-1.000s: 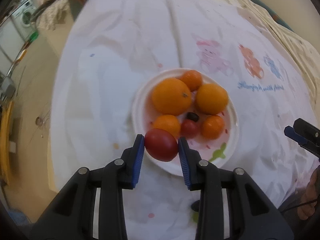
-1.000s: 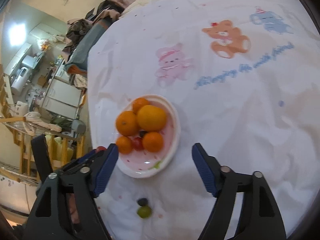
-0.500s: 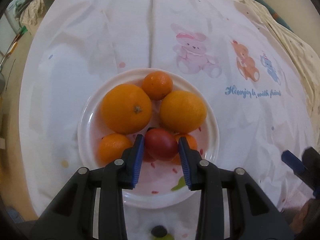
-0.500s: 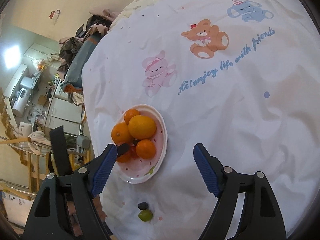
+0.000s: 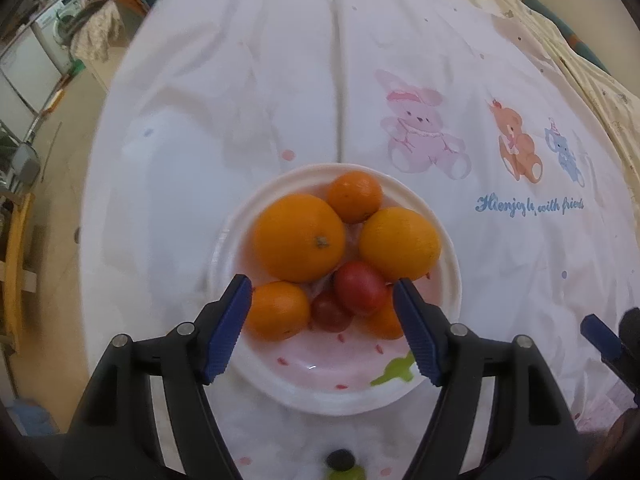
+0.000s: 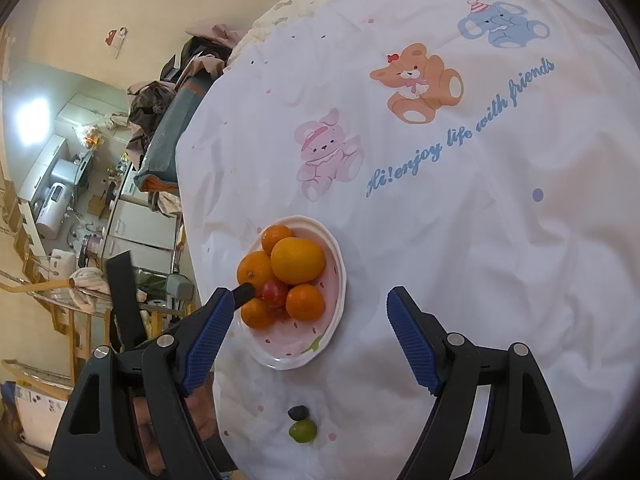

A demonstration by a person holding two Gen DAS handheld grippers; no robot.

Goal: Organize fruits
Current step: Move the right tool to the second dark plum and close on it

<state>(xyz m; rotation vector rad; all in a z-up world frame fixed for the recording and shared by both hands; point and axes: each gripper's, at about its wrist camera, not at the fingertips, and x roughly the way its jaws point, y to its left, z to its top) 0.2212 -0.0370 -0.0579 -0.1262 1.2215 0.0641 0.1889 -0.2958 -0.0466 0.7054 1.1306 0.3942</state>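
With the red fruit [image 5: 359, 288] just released onto the plate [image 5: 448, 264], the left tongs [image 5: 322, 326] had opened and should lift straight clear, the right tongs [image 6: 308, 334] gaping empty.

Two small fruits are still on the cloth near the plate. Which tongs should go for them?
Right. The right tongs are open and empty, with the green fruit and dark fruit lying between and below them. The left tongs, just opened, hang over the plate.

White plate [image 6: 338, 280] holds oranges; right tool [image 6: 310, 338] gapes wide.
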